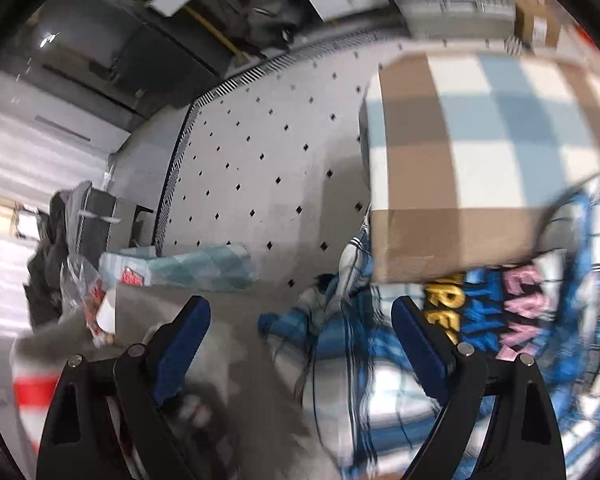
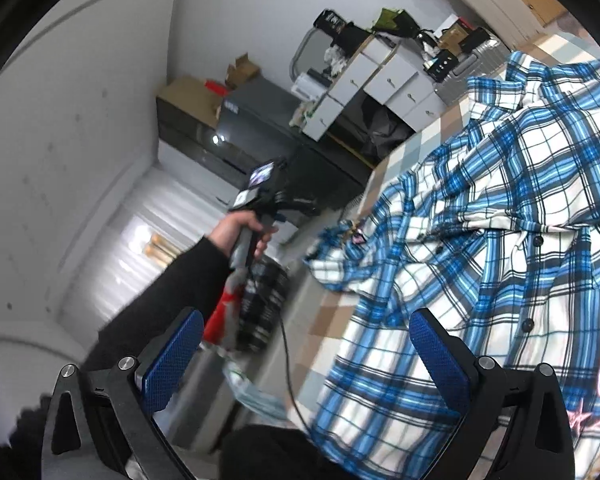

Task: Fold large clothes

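A large blue-and-white plaid shirt (image 2: 500, 216) lies spread and rumpled on a bed with a brown, blue and white checked cover (image 2: 412, 148). Its edge hangs over the bed side in the left wrist view (image 1: 380, 360), with colourful printed letters showing. My left gripper (image 1: 300, 328) is open and empty, off the bed's edge above the floor; it also shows held in a hand in the right wrist view (image 2: 268, 200). My right gripper (image 2: 306, 340) is open and empty, over the shirt's near hem at the bed edge.
The floor has a grey rug with black diamonds (image 1: 260, 152). A folded teal item (image 1: 196, 266) and a pile of bags (image 1: 72, 264) lie left. White drawers (image 2: 364, 80), a dark cabinet (image 2: 260, 120) and boxes stand beyond the bed. A cable (image 2: 288, 364) hangs near the bed.
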Demonstrator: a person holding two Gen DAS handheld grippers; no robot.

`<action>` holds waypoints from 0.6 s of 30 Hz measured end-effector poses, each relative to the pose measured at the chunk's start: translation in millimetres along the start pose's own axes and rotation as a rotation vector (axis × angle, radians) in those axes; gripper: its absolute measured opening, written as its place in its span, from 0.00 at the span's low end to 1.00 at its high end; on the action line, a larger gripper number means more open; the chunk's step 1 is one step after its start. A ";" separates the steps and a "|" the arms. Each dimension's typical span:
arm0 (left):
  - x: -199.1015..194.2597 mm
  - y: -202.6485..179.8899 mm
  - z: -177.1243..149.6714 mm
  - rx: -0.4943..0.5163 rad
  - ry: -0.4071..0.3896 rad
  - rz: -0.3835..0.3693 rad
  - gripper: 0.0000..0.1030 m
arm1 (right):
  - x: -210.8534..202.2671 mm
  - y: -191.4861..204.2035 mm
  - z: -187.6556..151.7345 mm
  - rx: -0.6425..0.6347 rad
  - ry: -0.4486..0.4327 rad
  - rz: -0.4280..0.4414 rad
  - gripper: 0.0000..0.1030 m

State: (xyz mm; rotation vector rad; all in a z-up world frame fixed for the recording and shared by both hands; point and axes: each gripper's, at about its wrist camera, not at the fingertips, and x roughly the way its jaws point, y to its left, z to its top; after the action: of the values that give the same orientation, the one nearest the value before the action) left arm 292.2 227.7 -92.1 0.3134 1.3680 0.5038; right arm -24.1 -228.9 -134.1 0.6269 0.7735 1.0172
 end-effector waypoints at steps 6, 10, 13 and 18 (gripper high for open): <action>49.5 -4.8 19.8 0.063 0.078 -0.051 0.87 | 26.4 -5.5 -7.5 -0.013 0.085 -0.032 1.00; 61.5 -3.2 13.4 0.111 0.103 -0.106 0.85 | 33.8 -4.8 -14.4 -0.032 0.106 -0.052 1.00; 71.0 16.2 2.4 0.046 0.143 -0.195 0.70 | 36.1 -2.7 -16.8 -0.036 0.111 -0.046 1.00; 86.8 37.2 -24.1 -0.022 0.209 -0.352 0.03 | 37.8 1.4 -20.8 -0.052 0.132 -0.050 1.00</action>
State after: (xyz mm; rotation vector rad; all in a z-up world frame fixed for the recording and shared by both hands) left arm 273.0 302.3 -151.9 -0.0026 1.5797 0.2622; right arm -29.8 -191.7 -155.3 0.4965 0.8718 1.0369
